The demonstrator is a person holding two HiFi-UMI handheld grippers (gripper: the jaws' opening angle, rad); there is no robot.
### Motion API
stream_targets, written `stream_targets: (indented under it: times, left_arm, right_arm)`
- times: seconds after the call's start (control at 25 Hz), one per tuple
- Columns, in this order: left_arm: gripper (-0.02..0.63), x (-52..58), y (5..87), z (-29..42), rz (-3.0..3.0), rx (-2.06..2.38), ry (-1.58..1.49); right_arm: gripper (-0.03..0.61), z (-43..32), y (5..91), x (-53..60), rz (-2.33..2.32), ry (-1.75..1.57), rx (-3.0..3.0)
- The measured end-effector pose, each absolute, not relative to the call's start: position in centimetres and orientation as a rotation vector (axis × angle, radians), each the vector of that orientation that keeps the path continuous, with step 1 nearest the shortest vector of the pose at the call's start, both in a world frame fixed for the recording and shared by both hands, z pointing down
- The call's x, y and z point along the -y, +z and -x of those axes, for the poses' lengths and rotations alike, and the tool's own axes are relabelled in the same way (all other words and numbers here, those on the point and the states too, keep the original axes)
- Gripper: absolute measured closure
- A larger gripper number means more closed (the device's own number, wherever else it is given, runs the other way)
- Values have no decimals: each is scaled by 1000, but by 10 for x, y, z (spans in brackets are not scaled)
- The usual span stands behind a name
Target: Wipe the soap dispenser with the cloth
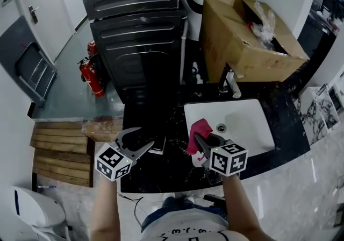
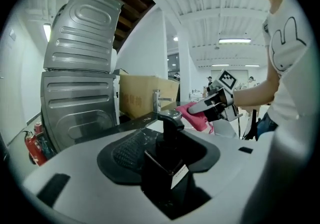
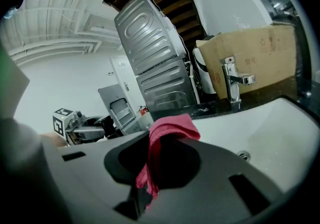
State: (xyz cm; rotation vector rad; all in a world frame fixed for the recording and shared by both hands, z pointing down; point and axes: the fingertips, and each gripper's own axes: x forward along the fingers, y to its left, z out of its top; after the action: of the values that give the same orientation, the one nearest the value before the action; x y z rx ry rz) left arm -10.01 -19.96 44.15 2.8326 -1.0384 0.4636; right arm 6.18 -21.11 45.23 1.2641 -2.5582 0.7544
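Cloth (image 1: pixel 200 128), one pink piece, hung bunched from the right tool (image 1: pixel 200 140), whose jaws were clamped on it with a tail drooping below them. That tool was over the left rim of the single white sink (image 1: pixel 244 121), which was set in the black stone table (image 1: pixel 172 169).

The left tool (image 1: pixel 147 135) was to the left of it, over the dark table top, well apart from the cloth. Its two jaws stood spread. Between them was the one soap dispenser (image 2: pixel 167 165), a black square bottle with a black pump head and a small white label, leaning rather than upright. In the left gripper view the pads did not seem to press on it.

One chrome tap (image 1: pixel 232 85) stood behind the sink, and one open cardboard box (image 1: pixel 242 41) rested on the table beyond it. Two grey ribbed machines (image 1: pixel 137 57) were stacked to the left of the box. Two red fire extinguishers (image 1: pixel 92 76) stood on the floor beside them.
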Motion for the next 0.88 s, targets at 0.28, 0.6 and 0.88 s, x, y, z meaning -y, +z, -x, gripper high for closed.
stream_targets:
  times: [0.28,0.6,0.88]
  left_arm:
    - [399,190,442,93,-2731,1168,243]
    - [511,204,438,85,-2565,1416,131]
    - [511,204,436,106,-2276,1339,-375]
  right_arm:
    - [531,-45,451,208,-1204,752,2589]
    - [531,-40,451,199,-1190,743,2590]
    - [531,-28,453,191,-1136,735,2602]
